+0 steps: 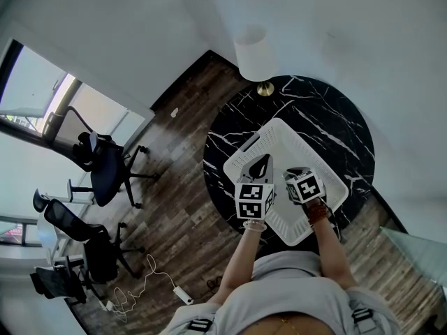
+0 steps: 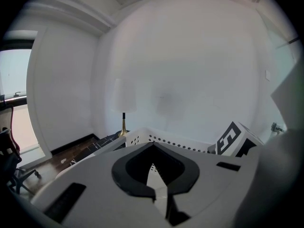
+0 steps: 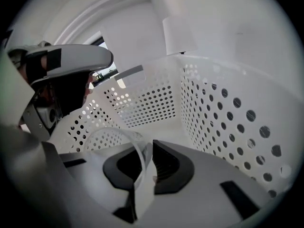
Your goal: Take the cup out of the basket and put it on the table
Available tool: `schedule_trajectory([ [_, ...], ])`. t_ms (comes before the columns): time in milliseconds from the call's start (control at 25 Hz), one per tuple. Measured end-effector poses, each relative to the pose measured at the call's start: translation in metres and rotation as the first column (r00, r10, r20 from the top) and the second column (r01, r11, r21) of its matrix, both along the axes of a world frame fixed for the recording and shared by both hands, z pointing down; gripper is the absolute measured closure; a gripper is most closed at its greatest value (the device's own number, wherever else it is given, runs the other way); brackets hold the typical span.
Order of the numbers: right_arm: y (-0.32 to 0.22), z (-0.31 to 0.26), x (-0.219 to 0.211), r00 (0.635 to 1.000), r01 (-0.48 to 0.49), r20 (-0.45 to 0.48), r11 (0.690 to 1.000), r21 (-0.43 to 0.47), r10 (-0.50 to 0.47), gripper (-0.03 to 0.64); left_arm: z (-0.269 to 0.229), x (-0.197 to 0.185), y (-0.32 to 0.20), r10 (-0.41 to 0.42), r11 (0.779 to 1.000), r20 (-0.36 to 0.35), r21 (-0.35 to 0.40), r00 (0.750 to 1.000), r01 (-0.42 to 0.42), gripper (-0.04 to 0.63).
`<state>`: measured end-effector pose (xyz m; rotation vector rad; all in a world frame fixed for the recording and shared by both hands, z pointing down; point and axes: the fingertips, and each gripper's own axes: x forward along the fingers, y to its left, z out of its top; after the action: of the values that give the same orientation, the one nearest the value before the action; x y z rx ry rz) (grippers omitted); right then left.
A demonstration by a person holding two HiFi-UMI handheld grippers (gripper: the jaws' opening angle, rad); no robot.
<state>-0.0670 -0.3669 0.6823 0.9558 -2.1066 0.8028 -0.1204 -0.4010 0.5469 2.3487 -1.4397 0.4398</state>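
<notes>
The right gripper [image 3: 145, 150] is inside the basket [image 3: 213, 113], its jaws pinched on the wall of the clear cup [image 3: 110, 128]. The cup's rim arcs off toward 10 o'clock. Its lower part is hidden behind the jaws, so I cannot tell whether it touches the basket floor. The left gripper [image 2: 153, 148] hangs above the basket rim, its jaws drawn together and holding nothing. From the head view, both grippers cover the cup. The basket sits on the counter [image 1: 335, 117], with a lamp [image 1: 255, 54] at 12 o'clock.

Cannot see the cup [image 3: 141, 167] from the head view, covered by the right gripper [image 1: 299, 176]; in the right gripper view only its clear rim, base lost behind the jaws
</notes>
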Motion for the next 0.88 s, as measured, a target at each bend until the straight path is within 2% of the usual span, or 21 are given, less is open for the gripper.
schedule_trajectory([
  [440, -0.005, -0.031, -0.005, 0.997, -0.012, 0.078, 0.998, 0.059, 0.007, 0.581, -0.002, -0.003, 0.004, -0.012, 1.0, 0.001, 0.003, 1.0, 0.012, 0.589],
  [880, -0.014, -0.058, -0.001, 0.995, -0.043, 0.093, 0.987, 0.153, 0.029, 0.581, -0.006, -0.002, 0.007, -0.01, 1.0, 0.017, 0.014, 1.0, 0.01, 0.589],
])
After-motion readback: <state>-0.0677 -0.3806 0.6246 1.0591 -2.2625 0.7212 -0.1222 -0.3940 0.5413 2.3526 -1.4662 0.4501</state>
